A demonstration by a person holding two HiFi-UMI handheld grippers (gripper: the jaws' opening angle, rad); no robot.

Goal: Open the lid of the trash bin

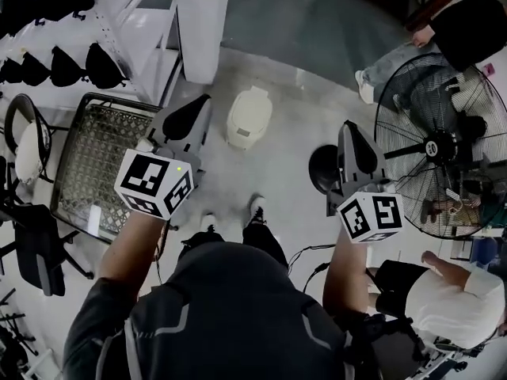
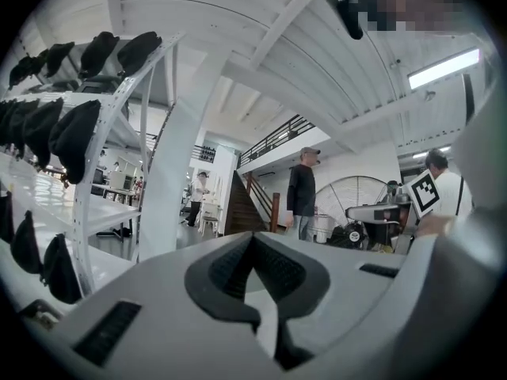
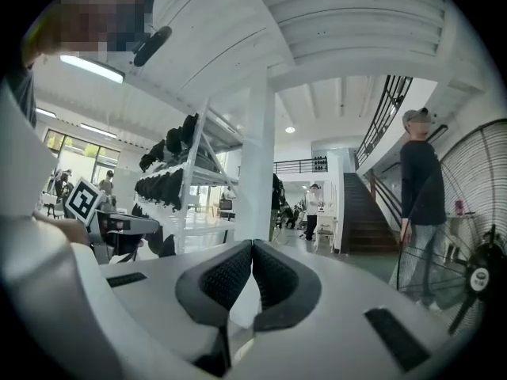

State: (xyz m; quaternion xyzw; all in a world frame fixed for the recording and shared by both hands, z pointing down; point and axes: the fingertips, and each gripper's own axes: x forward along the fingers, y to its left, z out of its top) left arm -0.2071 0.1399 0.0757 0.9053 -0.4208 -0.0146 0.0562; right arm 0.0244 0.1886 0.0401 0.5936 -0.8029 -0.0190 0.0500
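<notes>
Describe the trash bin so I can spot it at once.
Start at the white pillar at the head view's top centre. On the floor just below its base stands the trash bin. It is small, cream-white and rounded, unlike the dark wire-mesh cart at its left.

Left grey two-jaw gripper (image 1: 190, 115) with marker cube: centre-left of the head view, carried on a bare left forearm (image 1: 131, 248). Jaws together at the tips, nothing between them. Right grey two-jaw gripper (image 1: 356, 150): centre-right, on a bare right forearm (image 1: 342, 271). Jaws likewise closed and empty. Both point forward, well apart.
</notes>
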